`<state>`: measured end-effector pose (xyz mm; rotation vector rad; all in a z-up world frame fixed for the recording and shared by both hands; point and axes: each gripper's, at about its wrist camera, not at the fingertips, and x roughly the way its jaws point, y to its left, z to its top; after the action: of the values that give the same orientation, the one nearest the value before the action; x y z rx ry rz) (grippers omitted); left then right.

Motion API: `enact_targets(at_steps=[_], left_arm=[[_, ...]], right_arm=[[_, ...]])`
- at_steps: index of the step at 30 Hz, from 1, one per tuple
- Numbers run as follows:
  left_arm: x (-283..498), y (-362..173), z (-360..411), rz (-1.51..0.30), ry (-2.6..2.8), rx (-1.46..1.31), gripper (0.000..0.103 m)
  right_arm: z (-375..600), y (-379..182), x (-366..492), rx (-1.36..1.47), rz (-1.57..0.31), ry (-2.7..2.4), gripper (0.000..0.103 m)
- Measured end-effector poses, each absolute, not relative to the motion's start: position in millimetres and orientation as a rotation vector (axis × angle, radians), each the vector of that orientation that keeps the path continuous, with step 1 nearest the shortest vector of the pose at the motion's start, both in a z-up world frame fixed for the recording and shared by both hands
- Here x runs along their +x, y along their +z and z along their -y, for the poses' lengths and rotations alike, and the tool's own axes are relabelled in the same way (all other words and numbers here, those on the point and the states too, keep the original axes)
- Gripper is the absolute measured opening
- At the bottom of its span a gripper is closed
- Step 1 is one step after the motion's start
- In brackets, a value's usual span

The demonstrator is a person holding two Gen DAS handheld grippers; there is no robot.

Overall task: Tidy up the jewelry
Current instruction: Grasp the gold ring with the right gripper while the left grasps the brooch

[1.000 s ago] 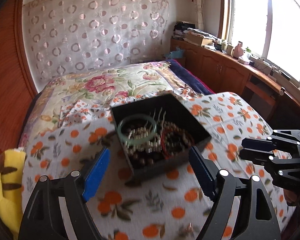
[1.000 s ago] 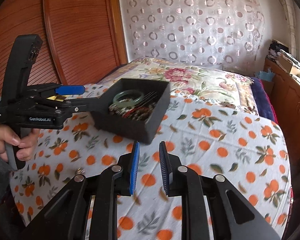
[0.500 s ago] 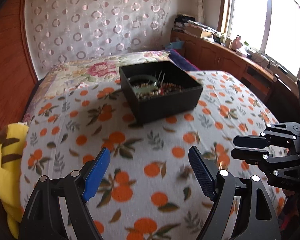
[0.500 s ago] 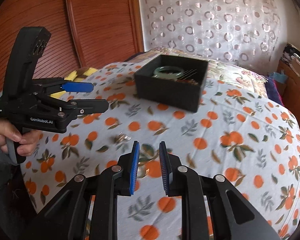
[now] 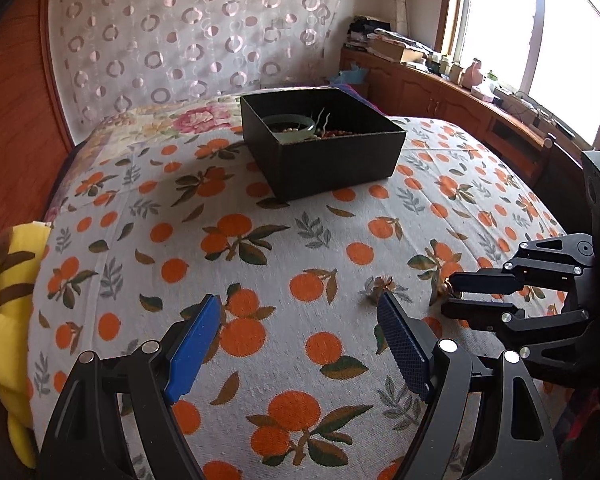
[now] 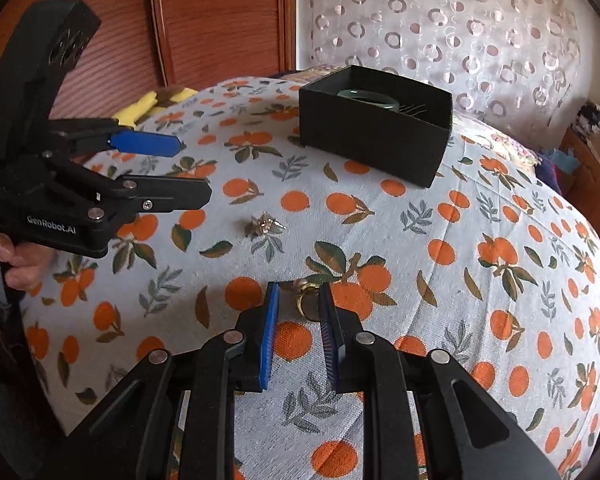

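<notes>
Two loose pieces remain on the orange-print cloth (image 6: 419, 240): I judge my narrowly parted right gripper (image 6: 298, 300), straddling the gold ring (image 6: 305, 300), must clench before carrying it to the black cardboard box (image 6: 375, 140), while my left gripper (image 5: 300, 320) hangs wide and empty near the small gold brooch (image 6: 264, 225).

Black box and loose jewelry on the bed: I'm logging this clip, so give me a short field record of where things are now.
surface: orange-print cloth over the bed
black box: open, far side of cloth, holds green bangle and beads
loose piece one: small metal brooch-like piece, on cloth, untouched
loose piece two: gold ring, on cloth between right tool fingertips
right tool: narrow gap, not yet pressing on ring
left tool: wide open, nothing held
</notes>
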<state>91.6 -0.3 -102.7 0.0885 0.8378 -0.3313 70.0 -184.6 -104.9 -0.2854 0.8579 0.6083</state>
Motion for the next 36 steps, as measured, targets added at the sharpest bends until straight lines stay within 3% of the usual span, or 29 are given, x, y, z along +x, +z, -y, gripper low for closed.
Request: enact_targets(at_steps=[2, 12, 36], left_arm=[[92.4, -104.6, 2.4, -0.843, -0.333, 0.088, 0.077], [94.7, -109.5, 23.2, -0.853, -0.373, 0.105, 0.075], [104.6, -118.4, 58.2, -0.879, -0.431, 0.163, 0.019]], right_arm=[[183.4, -105.9, 68.5, -0.305, -0.847, 0.602, 0.007], [202.3, -95.2, 69.9, -0.252, -0.81, 0.578, 0.006], [231.9, -86.3, 75.5, -0.181, -0.789, 0.531, 0.006]])
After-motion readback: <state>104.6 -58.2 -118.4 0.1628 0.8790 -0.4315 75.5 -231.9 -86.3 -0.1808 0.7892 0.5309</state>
